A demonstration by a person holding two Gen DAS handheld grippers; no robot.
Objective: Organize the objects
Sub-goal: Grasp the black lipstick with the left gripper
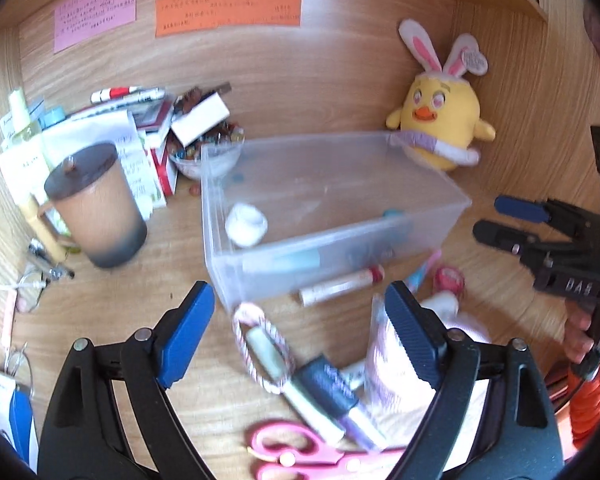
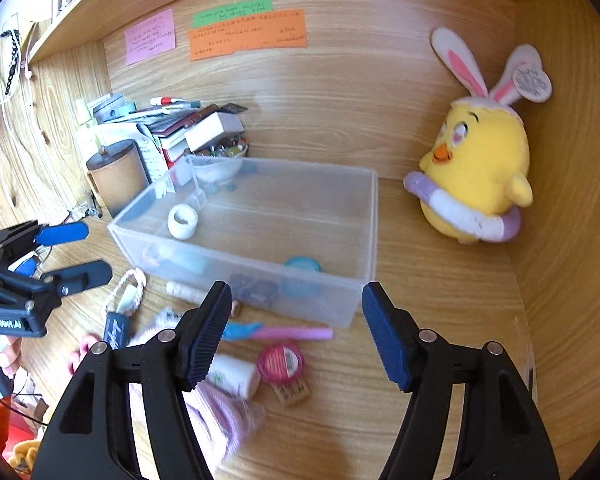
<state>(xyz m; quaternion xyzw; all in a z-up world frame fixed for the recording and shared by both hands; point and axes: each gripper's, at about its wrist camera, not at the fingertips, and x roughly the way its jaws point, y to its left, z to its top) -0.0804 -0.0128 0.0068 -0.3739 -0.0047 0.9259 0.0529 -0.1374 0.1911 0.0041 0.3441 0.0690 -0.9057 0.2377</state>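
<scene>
Between the two tools and the back wall sits the clear bin (image 1: pixel 332 208), already holding a white roll (image 1: pixel 246 224) and a few blurred items; loose clutter lies on the counter (image 2: pixel 440 360) just in front of its near wall. Left tool (image 1: pixel 300 336) has fingers wide apart, empty, hovering right over a pale tube (image 1: pixel 292 384) that runs diagonally from near the bin's corner toward the pink scissors (image 1: pixel 300 456); a pink-white cord loop (image 1: pixel 260 344) rings its upper end. Right tool (image 2: pixel 296 332) also spread apart, empty, above a pink pen (image 2: pixel 284 333) lying crosswise, parallel to the bin's front, plus a pink round tin (image 2: pixel 281 362). Likely next: left tool is nearer the tube, but its fingers would need to straddle the diagonal axis. Bin is straight ahead of both.
</scene>
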